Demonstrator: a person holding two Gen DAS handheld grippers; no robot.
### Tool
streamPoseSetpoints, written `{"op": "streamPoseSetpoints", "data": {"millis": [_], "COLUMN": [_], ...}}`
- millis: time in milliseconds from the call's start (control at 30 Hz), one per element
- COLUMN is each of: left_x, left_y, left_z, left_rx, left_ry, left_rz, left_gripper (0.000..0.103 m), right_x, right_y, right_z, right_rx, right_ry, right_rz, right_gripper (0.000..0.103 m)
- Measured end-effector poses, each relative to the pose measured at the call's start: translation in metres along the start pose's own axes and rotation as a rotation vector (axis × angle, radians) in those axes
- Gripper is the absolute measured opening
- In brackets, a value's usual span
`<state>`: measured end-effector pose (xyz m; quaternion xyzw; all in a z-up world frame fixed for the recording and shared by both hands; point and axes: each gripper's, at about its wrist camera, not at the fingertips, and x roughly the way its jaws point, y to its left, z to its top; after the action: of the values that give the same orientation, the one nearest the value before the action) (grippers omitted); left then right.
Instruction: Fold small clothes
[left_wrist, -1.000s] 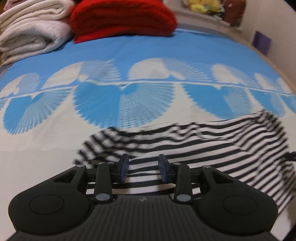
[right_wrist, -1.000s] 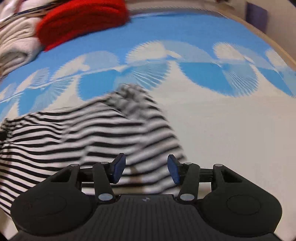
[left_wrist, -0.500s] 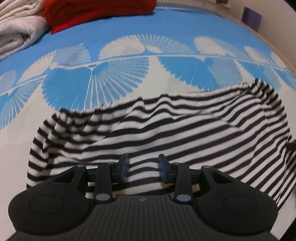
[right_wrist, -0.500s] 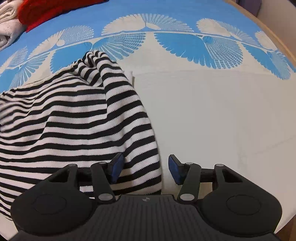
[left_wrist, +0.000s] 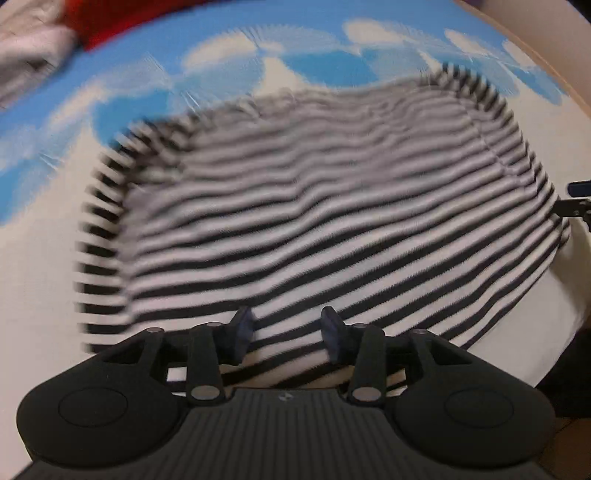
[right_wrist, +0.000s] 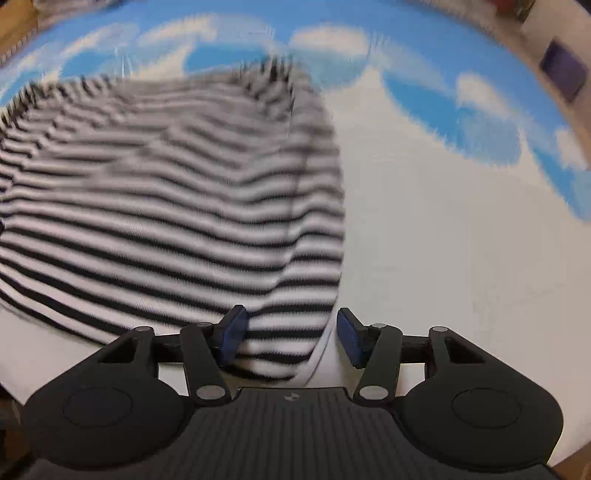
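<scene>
Striped garment, black and white, spread on a bed cover printed white with blue fan shapes; both views blurred. Left gripper: jaws parted with a moderate gap, the garment's near hem lying between and under the blue pads; whether the cloth is pinched cannot be told. Right gripper: jaws parted wider, the garment's near right corner between them, a gap showing beside the right-hand pad; no grip visible. Left view only: red item and pale folded fabric at the far left corner of the cover, well apart from the garment; part of the right gripper at the frame's right margin, just beside the garment's side edge. Right view only: broad bare stretch of white cover to the garment's right, running to the bed's edge; dark purple square on the wall beyond. Bare cover also lies left of the garment in the left view.
</scene>
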<state>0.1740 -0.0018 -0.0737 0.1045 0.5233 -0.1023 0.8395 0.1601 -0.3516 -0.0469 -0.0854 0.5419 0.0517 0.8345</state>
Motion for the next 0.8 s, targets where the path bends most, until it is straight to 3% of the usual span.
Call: {"op": "streamPoseSetpoints", "data": {"millis": [67, 167, 267, 333, 400, 567, 700, 800], "left_x": [-0.04, -0.092, -0.111, -0.102, -0.089, -0.094, -0.088, -0.087], "left_y": [0.002, -0.001, -0.002, -0.001, -0.003, 0.002, 0.017, 0.024], "left_z": [-0.003, -0.024, -0.051, -0.071, -0.076, -0.08, -0.086, -0.088], "left_rx": [-0.041, -0.097, -0.162, -0.211, -0.251, -0.201, -0.23, -0.251], "left_ry": [-0.126, -0.299, -0.423, -0.43, -0.313, -0.379, -0.34, -0.299], "left_rz": [-0.025, 0.008, 0.004, 0.02, 0.087, 0.185, 0.151, 0.136], "left_gripper": [0.054, 0.075, 0.079, 0.079, 0.077, 0.082, 0.082, 0.082], "right_x": [-0.03, -0.09, -0.137, -0.146, -0.152, -0.141, -0.137, -0.142], "right_y": [-0.002, -0.006, -0.004, -0.001, 0.007, 0.033, 0.049, 0.049], "right_z": [-0.001, -0.009, -0.027, -0.038, -0.044, -0.038, -0.029, -0.02], "right_rx": [0.023, 0.096, 0.128, 0.13, 0.134, 0.064, 0.016, -0.048], "right_ry": [-0.125, -0.385, -0.611, -0.634, -0.655, -0.651, -0.623, -0.651], "right_rz": [-0.007, 0.057, 0.1, 0.068, 0.035, -0.007, -0.009, -0.032], "right_gripper": [0.054, 0.057, 0.068, 0.068, 0.068, 0.068, 0.068, 0.068]}}
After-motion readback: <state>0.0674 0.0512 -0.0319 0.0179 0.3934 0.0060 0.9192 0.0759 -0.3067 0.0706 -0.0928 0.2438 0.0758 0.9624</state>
